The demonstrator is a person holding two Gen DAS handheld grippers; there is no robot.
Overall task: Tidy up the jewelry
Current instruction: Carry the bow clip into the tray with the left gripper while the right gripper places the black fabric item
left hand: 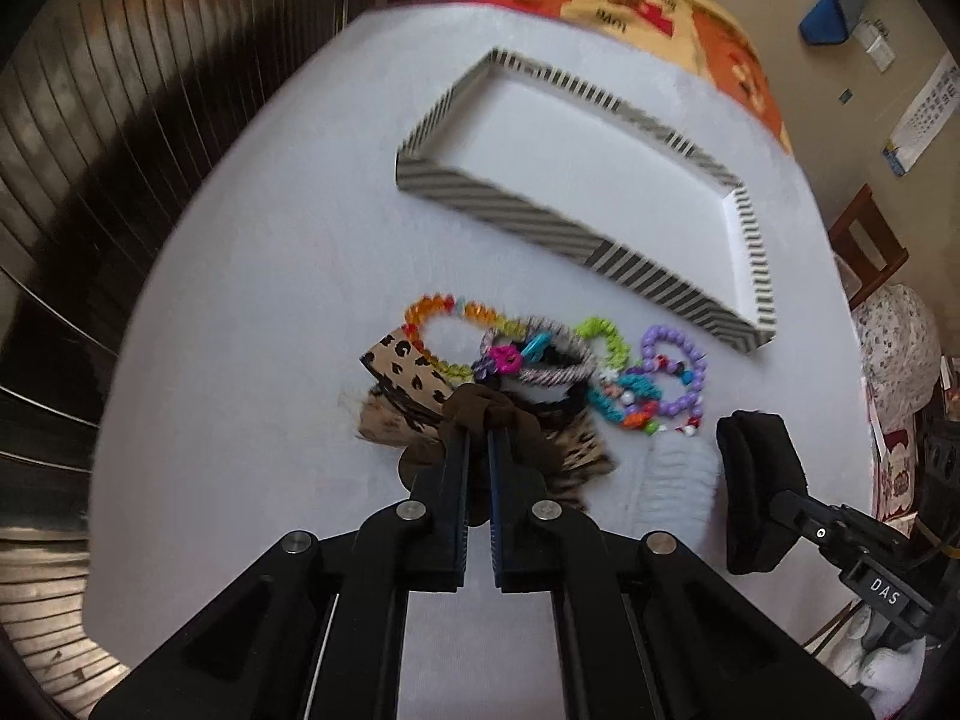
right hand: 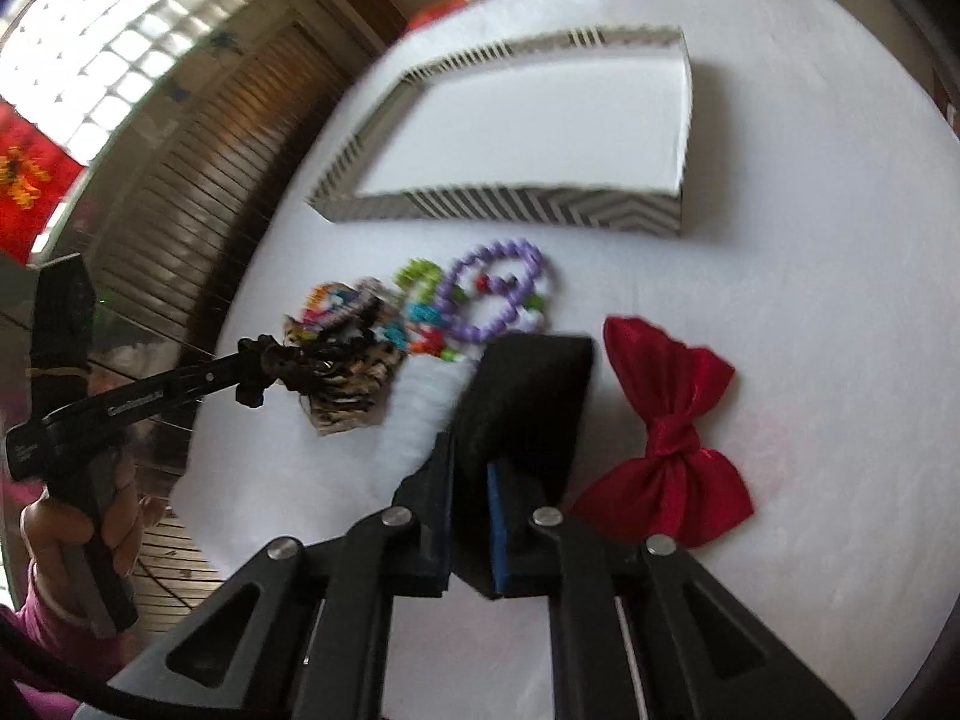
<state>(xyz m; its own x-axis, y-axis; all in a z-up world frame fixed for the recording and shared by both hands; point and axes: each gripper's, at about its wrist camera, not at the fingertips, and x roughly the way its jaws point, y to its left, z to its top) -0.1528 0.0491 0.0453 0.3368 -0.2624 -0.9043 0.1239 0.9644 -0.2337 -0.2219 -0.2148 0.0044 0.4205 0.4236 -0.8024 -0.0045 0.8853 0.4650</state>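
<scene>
Left wrist view: left claw (left hand: pixel 478 420) clenched on brown scrunchie (left hand: pixel 480 414); right claw (right hand: pixel 471 450) angled down, grasping black pad (right hand: pixel 528 396).

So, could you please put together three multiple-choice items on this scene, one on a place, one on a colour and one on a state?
1. Where does the red bow lie?
A. inside the striped tray
B. on the white table, to the right of the right gripper
C. on top of the bracelet pile

2. What colour is the round-beaded bracelet nearest the tray?
A. purple
B. black
C. gold

3. What is inside the striped tray?
A. several bracelets
B. the brown scrunchie
C. nothing visible

Answers:
1 B: the bow rests on bare table beside the right gripper, apart from the pile.
2 A: its beads are plainly purple.
3 C: both views show only the tray's white floor; the left gripper is shut on the brown scrunchie outside it.
</scene>
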